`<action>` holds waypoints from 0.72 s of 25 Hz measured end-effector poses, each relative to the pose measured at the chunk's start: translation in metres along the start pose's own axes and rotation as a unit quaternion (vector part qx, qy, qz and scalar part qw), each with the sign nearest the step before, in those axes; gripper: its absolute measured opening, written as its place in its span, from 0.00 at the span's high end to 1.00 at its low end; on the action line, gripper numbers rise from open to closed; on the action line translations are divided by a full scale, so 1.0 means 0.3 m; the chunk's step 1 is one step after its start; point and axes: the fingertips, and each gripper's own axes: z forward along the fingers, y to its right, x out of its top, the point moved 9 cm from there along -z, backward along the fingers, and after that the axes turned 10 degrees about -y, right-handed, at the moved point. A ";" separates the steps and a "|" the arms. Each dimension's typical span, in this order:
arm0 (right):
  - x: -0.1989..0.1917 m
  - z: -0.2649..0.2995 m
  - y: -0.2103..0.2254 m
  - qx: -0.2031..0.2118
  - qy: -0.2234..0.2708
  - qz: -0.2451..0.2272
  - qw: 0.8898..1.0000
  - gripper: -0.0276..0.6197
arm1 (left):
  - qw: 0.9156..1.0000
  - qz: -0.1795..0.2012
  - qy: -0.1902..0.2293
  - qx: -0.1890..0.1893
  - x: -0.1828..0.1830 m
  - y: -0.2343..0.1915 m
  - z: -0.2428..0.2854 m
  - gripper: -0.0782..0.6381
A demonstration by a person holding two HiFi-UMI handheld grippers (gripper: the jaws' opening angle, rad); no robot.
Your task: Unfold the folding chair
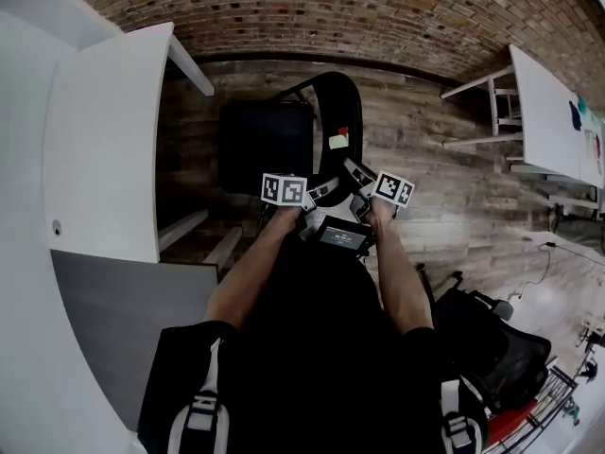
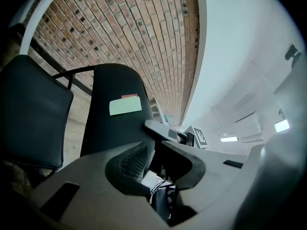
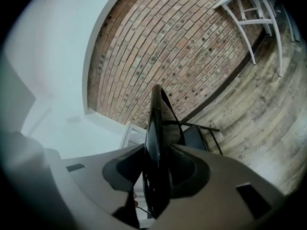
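Observation:
The black folding chair stands on the wood floor just ahead of me, its seat (image 1: 265,145) down and flat to the left and its curved backrest (image 1: 337,112) carrying a green sticker (image 1: 338,141). Both grippers are at the backrest's near edge. My left gripper (image 1: 319,191) is shut on that edge; the left gripper view shows the backrest (image 2: 112,128) running down between its pads (image 2: 132,163), with the seat (image 2: 29,114) at left. My right gripper (image 1: 357,178) clamps the backrest (image 3: 156,143) edge-on between its pads (image 3: 184,174).
A white table (image 1: 104,140) stands close on the left and another white table (image 1: 544,112) at the right, its legs (image 3: 249,28) on the floor. A brick wall (image 1: 359,8) runs behind the chair. Dark bags (image 1: 492,339) lie at my lower right.

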 end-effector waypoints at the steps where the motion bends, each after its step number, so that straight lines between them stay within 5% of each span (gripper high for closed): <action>1: 0.001 -0.017 0.001 0.006 0.001 0.003 1.000 0.77 | 1.000 0.000 0.006 0.004 -0.006 0.011 -0.002 0.76; 11: -0.046 -0.139 0.055 0.083 -0.012 0.014 0.996 0.77 | 0.997 0.003 0.034 0.065 -0.181 0.111 0.034 0.76; 18: -0.141 -0.265 0.075 0.137 -0.022 0.017 0.990 0.77 | 0.990 -0.015 0.118 0.072 -0.313 0.193 -0.023 0.77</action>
